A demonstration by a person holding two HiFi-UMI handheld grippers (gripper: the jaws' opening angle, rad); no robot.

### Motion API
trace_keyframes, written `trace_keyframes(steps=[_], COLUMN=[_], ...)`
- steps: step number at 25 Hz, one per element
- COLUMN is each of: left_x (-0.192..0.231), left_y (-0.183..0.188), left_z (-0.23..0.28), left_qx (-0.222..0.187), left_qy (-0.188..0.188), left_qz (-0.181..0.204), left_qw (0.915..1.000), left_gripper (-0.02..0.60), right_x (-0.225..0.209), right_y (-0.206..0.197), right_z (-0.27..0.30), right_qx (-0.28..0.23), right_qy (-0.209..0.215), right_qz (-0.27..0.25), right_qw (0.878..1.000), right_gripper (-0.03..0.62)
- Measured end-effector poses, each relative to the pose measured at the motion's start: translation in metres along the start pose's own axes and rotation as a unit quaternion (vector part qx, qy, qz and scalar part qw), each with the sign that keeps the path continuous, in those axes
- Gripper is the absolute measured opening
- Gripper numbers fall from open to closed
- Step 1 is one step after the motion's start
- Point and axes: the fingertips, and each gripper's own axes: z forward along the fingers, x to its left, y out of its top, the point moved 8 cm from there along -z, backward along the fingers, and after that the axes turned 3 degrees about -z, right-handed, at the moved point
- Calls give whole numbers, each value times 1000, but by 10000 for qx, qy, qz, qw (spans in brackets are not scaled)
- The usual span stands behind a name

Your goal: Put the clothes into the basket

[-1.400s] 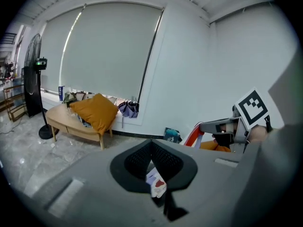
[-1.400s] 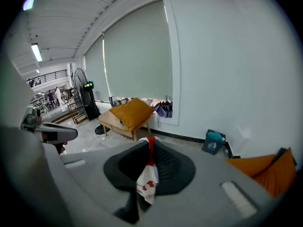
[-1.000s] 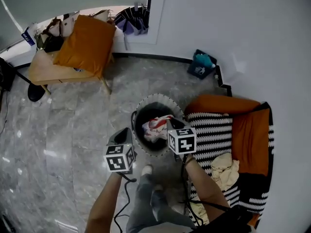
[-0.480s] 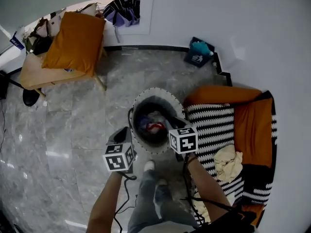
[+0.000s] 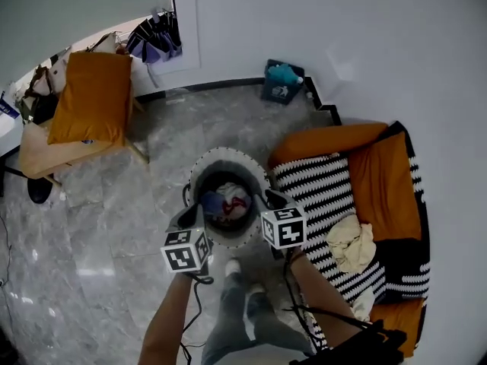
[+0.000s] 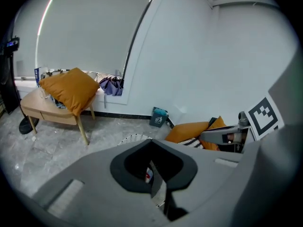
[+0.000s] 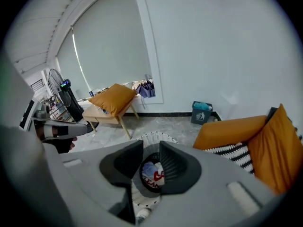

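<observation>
Clothes [image 5: 226,201] not in my tongs: right tongs [image 7: 151,161] have just been opening, gap empty; left tongs [image 6: 151,145] closed, empty. Both hover at lower rim of basket [image 5: 228,155], frame centre, clothes piled inside it. Cream cloth [image 5: 350,242] lies on striped sofa [image 5: 312,192], right of frame.

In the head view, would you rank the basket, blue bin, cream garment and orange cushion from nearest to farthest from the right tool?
1. Basket, just left of the right tool
2. Cream garment, at right
3. Blue bin, top centre
4. Orange cushion, upper left
</observation>
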Motion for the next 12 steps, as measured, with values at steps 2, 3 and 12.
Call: trace_keyframes(steps=[2,3,12], left_x=[-14,-22,-106], left_y=[3,5,9], left_z=[3,5,31], left_qx=[48,71,309], left_qy=[-149,-232,-1103], left_qz=[129,205,825], left_qw=[9998,9995,9900], left_gripper=[-5,-5,-5], right_x=[-9,-14,-70], right_y=[-3,-5,-44], right_z=[-13,-20,-91], right_qx=[-58,-82,-219], right_qy=[-124,-192,-1041], right_qz=[116,180,889], right_qw=[9998,9996,9903], right_gripper=[114,114,114])
